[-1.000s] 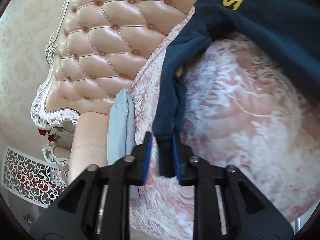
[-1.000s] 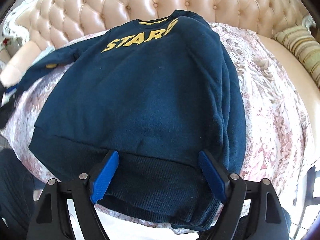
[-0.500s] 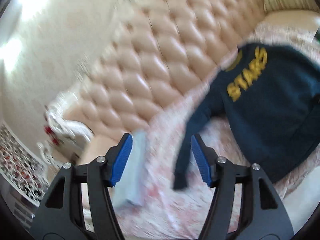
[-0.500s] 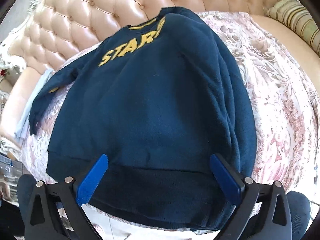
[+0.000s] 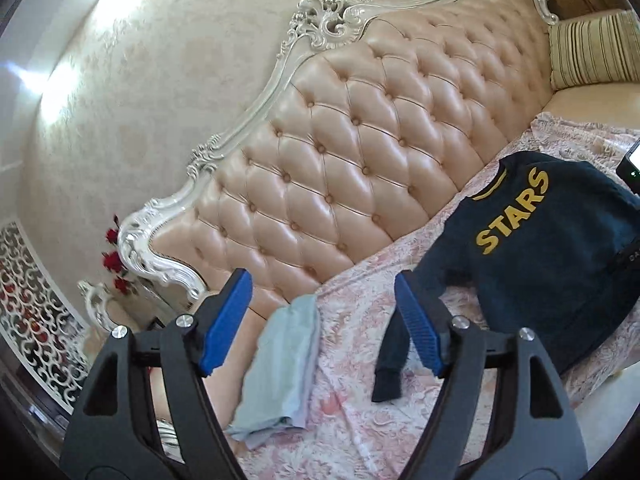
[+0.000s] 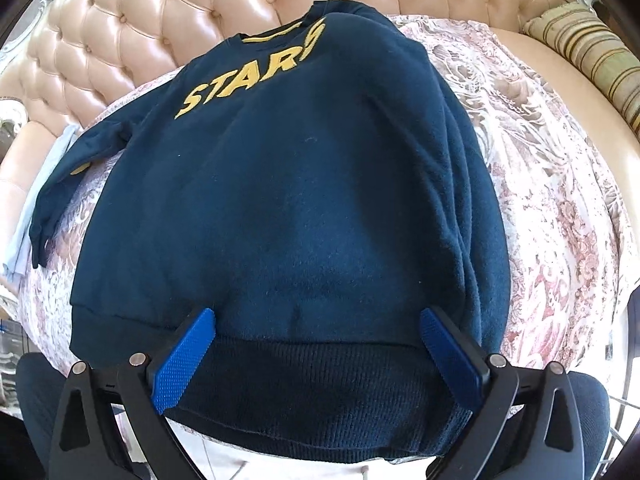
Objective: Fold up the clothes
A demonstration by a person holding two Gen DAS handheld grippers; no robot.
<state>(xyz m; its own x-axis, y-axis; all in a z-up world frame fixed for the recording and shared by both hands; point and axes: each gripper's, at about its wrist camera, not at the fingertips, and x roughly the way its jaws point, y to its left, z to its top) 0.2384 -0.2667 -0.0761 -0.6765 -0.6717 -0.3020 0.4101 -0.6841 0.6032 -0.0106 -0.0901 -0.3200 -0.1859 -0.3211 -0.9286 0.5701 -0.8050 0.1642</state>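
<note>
Left gripper [image 5: 323,316]: raised above the sofa's left end, fingers [image 5: 226,322] spread wide, nothing between them; view tilted toward the tufted backrest [image 5: 360,168] at 12 o'clock. Right gripper [image 6: 316,356]: low over the near hem, fingers [image 6: 182,364] wide apart, straddling the ribbed band without gripping it. Sweater [image 6: 280,184]: navy, yellow "STARS" lettering, lying face up on the floral cover [image 6: 552,184], collar toward the backrest at 12 o'clock, hem at 6 o'clock overhanging the seat edge. Sleeve [image 5: 390,364]: stretched out from the body, its cuff resting on the cover just inside the left gripper's right finger, at 5 o'clock in that view. Grey cloth [image 5: 280,364]: folded, beside the sleeve at the sofa's left end. Striped cushion [image 6: 588,52]: at 2 o'clock, well apart from the sweater. Change from one second ago: the left gripper, then clamped on the cuff, has released it, opened and drawn back upward; the right gripper stays open over the hem, the sweater body unmoved.
</note>
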